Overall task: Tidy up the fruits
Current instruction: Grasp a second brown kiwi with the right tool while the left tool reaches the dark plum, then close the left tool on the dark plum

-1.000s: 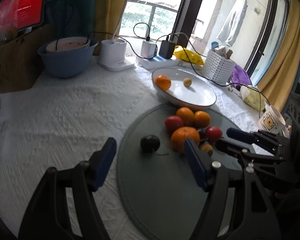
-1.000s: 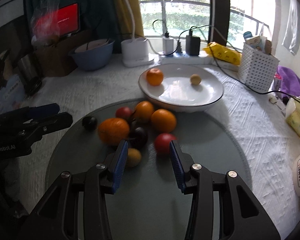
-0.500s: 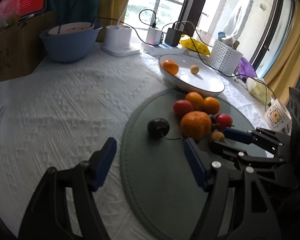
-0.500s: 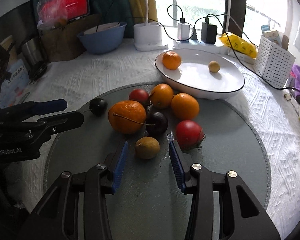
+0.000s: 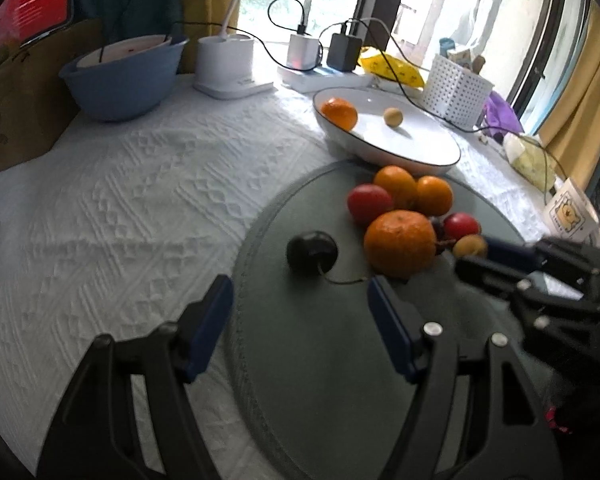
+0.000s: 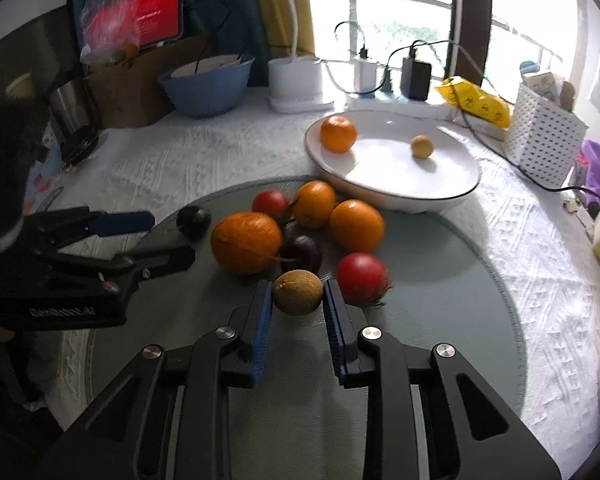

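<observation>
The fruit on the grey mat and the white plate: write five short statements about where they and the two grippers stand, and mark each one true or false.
1. The right gripper has its blue pads on either side of the small brown fruit. True.
2. The white plate holds three fruits. False: it holds two, an orange and a small tan fruit.
3. The left gripper is shut on the dark plum. False: it is wide open, and the plum lies beyond its tips.
4. The large orange sits on the grey mat. True.
5. The blue bowl stands on the mat. False: it stands on the white tablecloth.
</observation>
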The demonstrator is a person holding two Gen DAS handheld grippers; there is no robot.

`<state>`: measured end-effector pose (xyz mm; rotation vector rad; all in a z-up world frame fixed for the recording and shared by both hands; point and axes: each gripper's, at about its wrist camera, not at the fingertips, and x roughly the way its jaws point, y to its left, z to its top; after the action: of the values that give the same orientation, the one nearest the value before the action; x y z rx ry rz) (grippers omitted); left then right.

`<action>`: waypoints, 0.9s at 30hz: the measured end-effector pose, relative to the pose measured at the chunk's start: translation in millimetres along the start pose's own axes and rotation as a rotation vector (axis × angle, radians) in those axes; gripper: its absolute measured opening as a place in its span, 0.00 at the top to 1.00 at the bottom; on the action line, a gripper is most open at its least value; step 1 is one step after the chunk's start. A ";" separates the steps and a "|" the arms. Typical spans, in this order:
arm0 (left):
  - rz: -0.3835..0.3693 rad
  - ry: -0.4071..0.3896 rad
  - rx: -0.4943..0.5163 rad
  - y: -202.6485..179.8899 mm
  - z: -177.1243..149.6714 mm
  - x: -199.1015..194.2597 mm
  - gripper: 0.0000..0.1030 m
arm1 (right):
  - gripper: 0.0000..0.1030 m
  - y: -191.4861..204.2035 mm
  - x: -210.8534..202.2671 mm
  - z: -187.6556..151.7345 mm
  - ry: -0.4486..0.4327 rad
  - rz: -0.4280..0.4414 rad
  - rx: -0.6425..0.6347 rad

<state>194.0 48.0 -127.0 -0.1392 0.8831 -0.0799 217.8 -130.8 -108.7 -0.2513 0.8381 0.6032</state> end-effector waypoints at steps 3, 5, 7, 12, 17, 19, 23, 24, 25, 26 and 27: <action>0.028 -0.004 0.023 -3.4 2.4 4.4 0.31 | 0.73 -7.5 -5.2 2.7 -0.019 -0.012 0.016; 0.043 -0.001 0.037 -4.4 4.0 8.5 0.32 | 0.73 -13.3 -6.3 3.4 -0.024 -0.017 0.029; 0.049 -0.003 0.047 -5.4 6.4 10.8 0.32 | 0.73 -17.7 -6.6 4.3 -0.028 -0.021 0.038; 0.064 -0.008 0.080 -9.5 11.9 15.1 0.51 | 0.73 -22.6 -8.2 4.8 -0.037 -0.024 0.050; 0.064 -0.005 0.096 -12.8 15.2 17.7 0.67 | 0.73 -26.8 -11.3 3.7 -0.047 -0.027 0.058; 0.061 -0.004 0.101 -15.0 14.5 17.6 0.70 | 0.73 -29.0 -13.0 3.7 -0.052 -0.030 0.062; 0.056 0.000 0.103 -17.0 12.1 14.5 0.70 | 0.73 -32.7 -13.9 3.5 -0.053 -0.035 0.069; 0.056 0.001 0.102 -17.1 11.6 13.4 0.70 | 0.73 -33.0 -14.5 3.6 -0.054 -0.036 0.068; 0.057 0.001 0.101 -17.2 10.9 12.0 0.71 | 0.73 -33.4 -14.8 3.7 -0.055 -0.036 0.068; 0.056 0.000 0.100 -17.4 10.0 9.5 0.70 | 0.73 -33.7 -15.1 3.9 -0.056 -0.037 0.069; 0.055 -0.002 0.099 -17.8 9.0 7.3 0.70 | 0.73 -33.6 -15.7 4.0 -0.057 -0.036 0.068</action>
<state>205.4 30.4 -124.2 -0.0228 0.8789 -0.0715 232.1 -162.4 -95.0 -0.1856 0.7957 0.5447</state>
